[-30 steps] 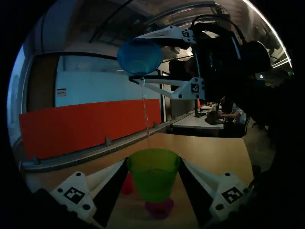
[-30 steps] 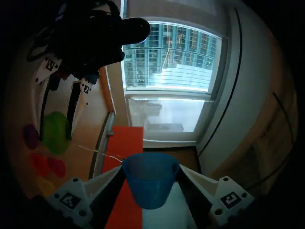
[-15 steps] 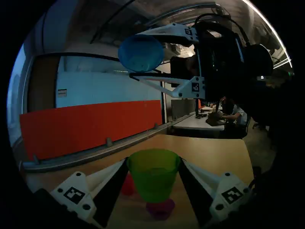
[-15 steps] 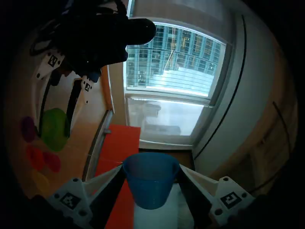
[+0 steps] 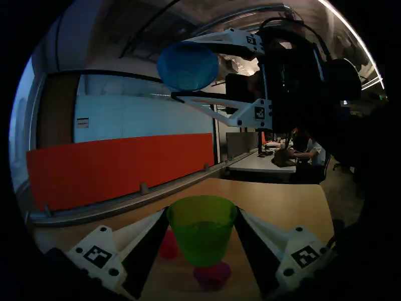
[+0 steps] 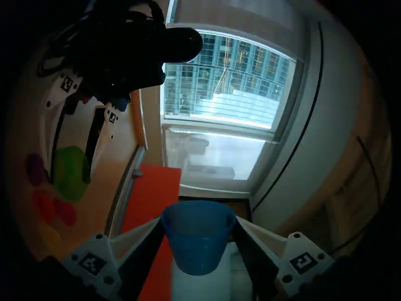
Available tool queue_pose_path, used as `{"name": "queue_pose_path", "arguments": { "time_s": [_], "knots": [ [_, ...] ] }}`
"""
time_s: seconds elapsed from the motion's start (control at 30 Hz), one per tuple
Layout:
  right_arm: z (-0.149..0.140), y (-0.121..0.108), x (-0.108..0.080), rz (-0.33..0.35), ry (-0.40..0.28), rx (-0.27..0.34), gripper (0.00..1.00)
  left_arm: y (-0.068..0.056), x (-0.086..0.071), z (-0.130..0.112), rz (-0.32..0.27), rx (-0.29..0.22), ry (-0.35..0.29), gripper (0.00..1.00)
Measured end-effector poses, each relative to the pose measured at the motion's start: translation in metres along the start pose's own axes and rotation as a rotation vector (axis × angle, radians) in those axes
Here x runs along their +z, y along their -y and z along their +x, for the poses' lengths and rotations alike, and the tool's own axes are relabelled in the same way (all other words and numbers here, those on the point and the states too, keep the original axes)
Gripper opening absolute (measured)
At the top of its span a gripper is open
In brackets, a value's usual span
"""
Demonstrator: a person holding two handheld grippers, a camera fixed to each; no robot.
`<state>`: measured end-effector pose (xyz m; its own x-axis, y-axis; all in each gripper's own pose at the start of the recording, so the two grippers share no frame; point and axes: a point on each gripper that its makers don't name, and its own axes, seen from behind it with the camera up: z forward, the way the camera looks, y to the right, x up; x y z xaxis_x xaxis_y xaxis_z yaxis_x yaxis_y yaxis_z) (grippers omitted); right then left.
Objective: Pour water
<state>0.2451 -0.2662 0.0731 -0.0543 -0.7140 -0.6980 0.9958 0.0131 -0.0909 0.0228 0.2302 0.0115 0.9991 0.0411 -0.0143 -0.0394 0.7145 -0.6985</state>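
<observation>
A green cup (image 5: pixel 202 229) stands upright between the fingers of my left gripper (image 5: pixel 201 232), which is shut on it, just above the wooden table (image 5: pixel 280 200). High above it the right gripper (image 5: pixel 193 67) holds a blue cup (image 5: pixel 187 65) tipped on its side, mouth toward the left gripper's camera, with no stream falling. In the right gripper view the blue cup (image 6: pixel 198 242) is clamped between the fingers of my right gripper (image 6: pixel 198 246). Farther off, the green cup (image 6: pixel 71 173) sits in the left gripper (image 6: pixel 75 170).
Small pink and purple cups (image 5: pixel 212 275) sit on the table under the green cup, and several coloured cups (image 6: pixel 47 206) lie beside it in the right gripper view. An orange panel (image 5: pixel 120 163) and a rail border the table's far edge. A large window (image 6: pixel 225 108) lies ahead.
A thin stream ran from the blue cup into the green cup one second ago; it has stopped. The blue cup has risen slightly and shifted right. The green cup stays put.
</observation>
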Motion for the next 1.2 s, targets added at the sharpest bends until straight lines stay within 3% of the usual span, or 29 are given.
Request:
{"name": "queue_pose_path", "arguments": {
  "time_s": [0.17, 0.3, 0.7, 1.03, 1.2],
  "knots": [
    [-0.007, 0.004, -0.001, 0.005, 0.009, 0.086, 0.91, 0.0, -0.001, 0.002, 0.003, 0.002, -0.004, 0.89],
    [-0.009, 0.009, -0.003, 0.012, 0.009, 0.207, 0.91, 0.001, -0.002, 0.003, 0.006, 0.003, -0.005, 0.89],
    [0.01, 0.025, -0.011, 0.06, -0.006, 0.686, 0.91, 0.008, -0.006, 0.006, 0.02, 0.011, -0.007, 0.89],
    [0.03, 0.028, -0.02, 0.093, -0.023, 1.133, 0.91, 0.017, -0.009, 0.012, 0.037, 0.012, -0.016, 0.89],
    [0.033, 0.031, -0.023, 0.106, -0.019, 1.299, 0.91, 0.022, -0.01, 0.014, 0.046, 0.015, -0.018, 0.89]
  ]
}}
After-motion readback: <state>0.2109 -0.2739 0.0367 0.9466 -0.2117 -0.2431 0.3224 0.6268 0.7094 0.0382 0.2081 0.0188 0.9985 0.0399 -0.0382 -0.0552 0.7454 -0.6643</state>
